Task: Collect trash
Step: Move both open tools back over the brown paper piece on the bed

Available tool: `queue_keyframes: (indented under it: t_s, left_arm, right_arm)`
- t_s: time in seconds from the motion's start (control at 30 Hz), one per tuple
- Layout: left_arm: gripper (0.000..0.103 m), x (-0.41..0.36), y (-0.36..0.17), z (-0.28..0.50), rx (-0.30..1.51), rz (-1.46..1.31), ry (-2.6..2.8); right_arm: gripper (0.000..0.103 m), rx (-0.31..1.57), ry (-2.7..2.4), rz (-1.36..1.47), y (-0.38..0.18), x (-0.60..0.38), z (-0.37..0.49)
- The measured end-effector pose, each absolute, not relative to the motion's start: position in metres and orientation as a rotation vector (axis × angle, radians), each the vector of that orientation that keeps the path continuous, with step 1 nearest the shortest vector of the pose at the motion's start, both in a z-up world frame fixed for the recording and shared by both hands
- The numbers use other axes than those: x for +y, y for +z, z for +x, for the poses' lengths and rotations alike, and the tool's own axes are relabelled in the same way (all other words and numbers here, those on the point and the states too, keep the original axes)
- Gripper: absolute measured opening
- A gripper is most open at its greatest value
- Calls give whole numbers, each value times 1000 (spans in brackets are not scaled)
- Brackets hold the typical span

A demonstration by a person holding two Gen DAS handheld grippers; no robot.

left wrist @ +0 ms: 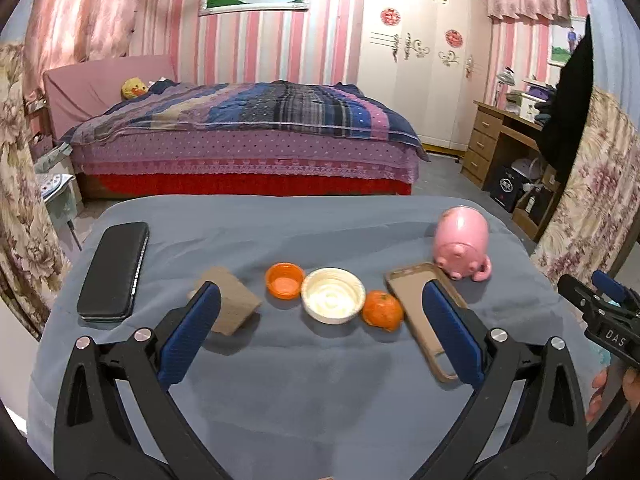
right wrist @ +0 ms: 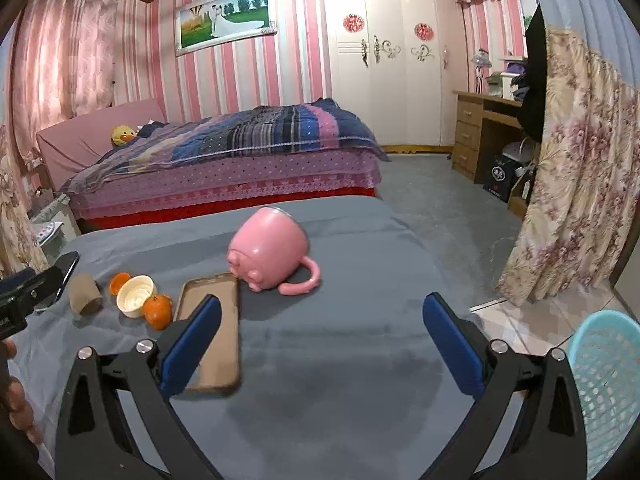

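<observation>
With both the left gripper (left wrist: 320, 312) and right gripper (right wrist: 322, 330) spread wide and empty above the grey table (left wrist: 280, 380), nothing is collected yet; likely first pickup, the cardboard tube (left wrist: 230, 300), lies just beyond the left gripper's left finger, calling for a short reach, while the blue basket (right wrist: 608, 380) waits at far right.

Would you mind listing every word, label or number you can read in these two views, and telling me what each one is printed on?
"DAS": white letters on the black body of the right gripper, seen at the edge of the left wrist view.
Red round paper signs on the wardrobe: too blurred to read.
White emblem on the dark bag under the desk: too small to read.
Nothing readable on the table's things.
</observation>
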State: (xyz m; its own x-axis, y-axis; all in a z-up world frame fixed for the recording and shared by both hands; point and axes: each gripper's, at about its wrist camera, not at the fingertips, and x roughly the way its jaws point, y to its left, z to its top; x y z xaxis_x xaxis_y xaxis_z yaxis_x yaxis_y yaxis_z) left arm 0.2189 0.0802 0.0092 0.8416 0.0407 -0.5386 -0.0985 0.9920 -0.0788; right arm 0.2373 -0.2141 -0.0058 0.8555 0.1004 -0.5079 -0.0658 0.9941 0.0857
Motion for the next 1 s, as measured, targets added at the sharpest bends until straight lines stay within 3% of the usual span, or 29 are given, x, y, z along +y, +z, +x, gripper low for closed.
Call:
queue_keyframes:
  t_s: [0.77,1.0]
  left_arm:
    - [98,163,-60,260,753,-134,250]
    - [97,178,-68,279,759,-265,219]
  right_arm:
    - [99,609,113,22,-38,-200,262]
    - [99,665,115,7,-49,-192,272]
